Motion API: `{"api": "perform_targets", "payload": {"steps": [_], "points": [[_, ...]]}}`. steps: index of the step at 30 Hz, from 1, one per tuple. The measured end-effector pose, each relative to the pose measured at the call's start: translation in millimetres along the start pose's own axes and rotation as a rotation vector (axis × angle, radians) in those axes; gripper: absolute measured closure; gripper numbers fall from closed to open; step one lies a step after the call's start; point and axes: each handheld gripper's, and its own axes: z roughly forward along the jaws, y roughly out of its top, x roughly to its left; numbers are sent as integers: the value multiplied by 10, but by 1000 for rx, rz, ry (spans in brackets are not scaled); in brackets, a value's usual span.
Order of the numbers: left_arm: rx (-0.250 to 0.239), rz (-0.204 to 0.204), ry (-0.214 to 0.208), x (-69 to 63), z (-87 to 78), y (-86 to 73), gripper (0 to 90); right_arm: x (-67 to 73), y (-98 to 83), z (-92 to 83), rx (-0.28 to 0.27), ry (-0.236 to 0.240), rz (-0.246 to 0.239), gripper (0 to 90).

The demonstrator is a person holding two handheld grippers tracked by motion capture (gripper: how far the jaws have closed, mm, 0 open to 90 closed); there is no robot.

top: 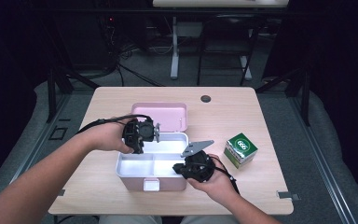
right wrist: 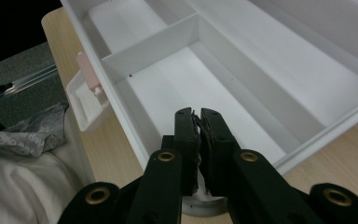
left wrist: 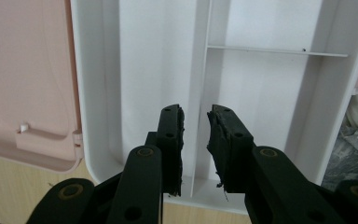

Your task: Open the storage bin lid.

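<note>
Lunchbox [top: 135, 169], white inside with pink shell, is sitting open mid-desk [top: 242, 107], its pink lid [top: 165, 114] lying flat behind it. You're hovering both grippers over its compartments. Green carton [top: 240, 149] is sitting on the desk just right of the box. Your left gripper [left wrist: 195, 140] is pointing down over the tray's divider [left wrist: 199, 79], fingers [left wrist: 171, 140] parted either side of it, not pressing, grasping nothing. Your right gripper [right wrist: 197, 149] is hanging at the near right compartment, fingers clenched together, nothing between them.
</note>
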Motion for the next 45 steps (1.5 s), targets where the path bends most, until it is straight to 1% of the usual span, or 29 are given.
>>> {"api": "perform_targets", "payload": {"steps": [3,8,9,12,21,22,32,35,39,40,45], "points": [[5,4,1,-2,23,26,746,-15,-2,-65,-24,-10,3,859],[4,15,5,-8,64,73,754,-55,-20,-167,-50,-21,15,859],[12,17,1,-8,75,85,755,-62,-24,-188,-55,-22,20,859],[14,20,1,-10,105,107,758,-90,-37,-245,-72,-28,26,859],[12,28,-2,-16,160,172,777,-142,-71,-347,-89,-42,40,855],[17,31,-3,-16,164,179,779,-149,-78,-358,-91,-44,37,855],[24,43,-4,-31,260,254,817,-217,-158,-397,-93,-58,61,850],[36,55,-13,-32,291,268,834,-237,-185,-401,-95,-64,68,849],[32,52,-11,-35,323,280,851,-262,-220,-400,-92,-69,78,848],[36,58,-12,-31,327,284,853,-272,-231,-397,-91,-70,80,848],[37,60,-17,-35,366,300,861,-300,-269,-388,-88,-74,95,847]]}}
